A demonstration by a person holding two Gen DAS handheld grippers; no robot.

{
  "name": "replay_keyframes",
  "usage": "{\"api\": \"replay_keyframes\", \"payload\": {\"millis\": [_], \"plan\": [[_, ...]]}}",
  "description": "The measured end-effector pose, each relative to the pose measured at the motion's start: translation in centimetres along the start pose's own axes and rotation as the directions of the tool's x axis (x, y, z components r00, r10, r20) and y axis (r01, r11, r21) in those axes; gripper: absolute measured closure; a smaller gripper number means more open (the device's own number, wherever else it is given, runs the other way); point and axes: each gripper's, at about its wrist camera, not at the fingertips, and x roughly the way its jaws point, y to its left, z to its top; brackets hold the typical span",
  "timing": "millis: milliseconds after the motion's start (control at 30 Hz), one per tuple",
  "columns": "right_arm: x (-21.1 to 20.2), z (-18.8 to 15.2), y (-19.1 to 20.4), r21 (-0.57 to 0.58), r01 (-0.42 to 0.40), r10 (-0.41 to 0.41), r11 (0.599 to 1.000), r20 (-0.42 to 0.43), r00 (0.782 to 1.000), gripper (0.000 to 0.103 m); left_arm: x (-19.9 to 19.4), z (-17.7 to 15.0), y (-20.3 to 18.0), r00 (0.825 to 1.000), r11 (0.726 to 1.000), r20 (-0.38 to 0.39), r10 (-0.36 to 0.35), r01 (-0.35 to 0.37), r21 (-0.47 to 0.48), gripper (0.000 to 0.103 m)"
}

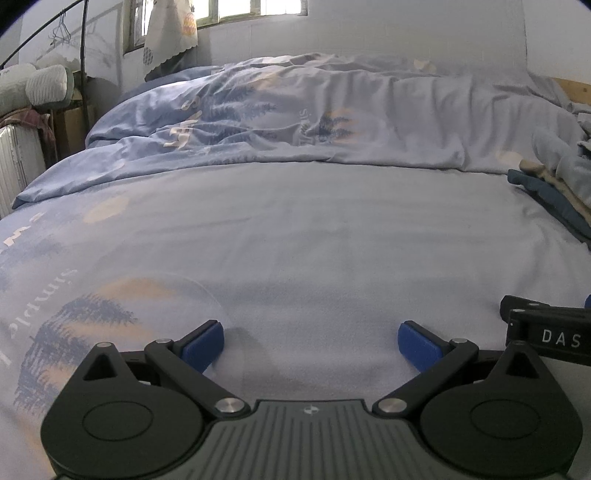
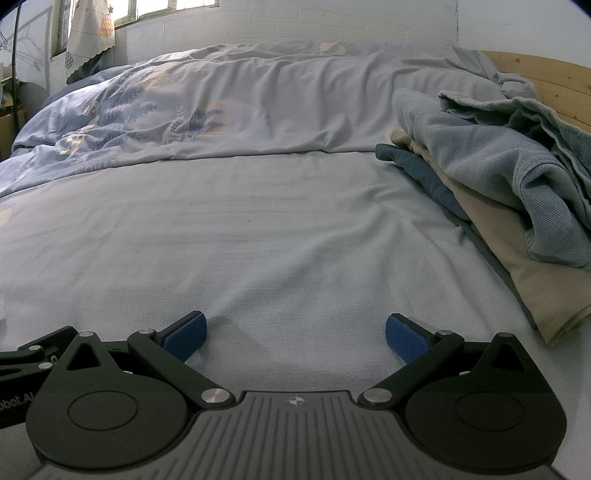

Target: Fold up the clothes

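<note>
A heap of clothes [image 2: 509, 184] lies on the right side of the bed: a pale blue sweatshirt [image 2: 491, 162] on top, a beige garment [image 2: 517, 258] under it and a dark blue one [image 2: 424, 170] at the bottom. In the left wrist view the clothes heap [image 1: 554, 184] shows only at the right edge. My left gripper [image 1: 311, 345] is open low over the bare sheet, nothing between its blue pads. My right gripper [image 2: 295, 338] is open too, just above the sheet, left of the heap. The right gripper's body [image 1: 546, 328] shows beside the left one.
The light blue bed sheet [image 2: 258, 229] stretches ahead of both grippers. A rumpled printed duvet [image 1: 295, 114] lies across the far half. A wooden headboard [image 2: 546, 85] stands at the right. A radiator [image 1: 18, 162], rolled bedding [image 1: 33, 88] and a curtained window [image 1: 170, 33] are at the left.
</note>
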Motion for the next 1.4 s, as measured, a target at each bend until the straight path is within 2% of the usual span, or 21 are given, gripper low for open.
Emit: {"api": "replay_keyframes", "payload": {"millis": [1400], "plan": [[-0.03, -0.01, -0.10, 0.000, -0.001, 0.001, 1.000, 0.000, 1.000, 0.000, -0.07, 0.00, 0.28, 1.000, 1.000, 0.000, -0.005, 0.005, -0.006, 0.000]]}}
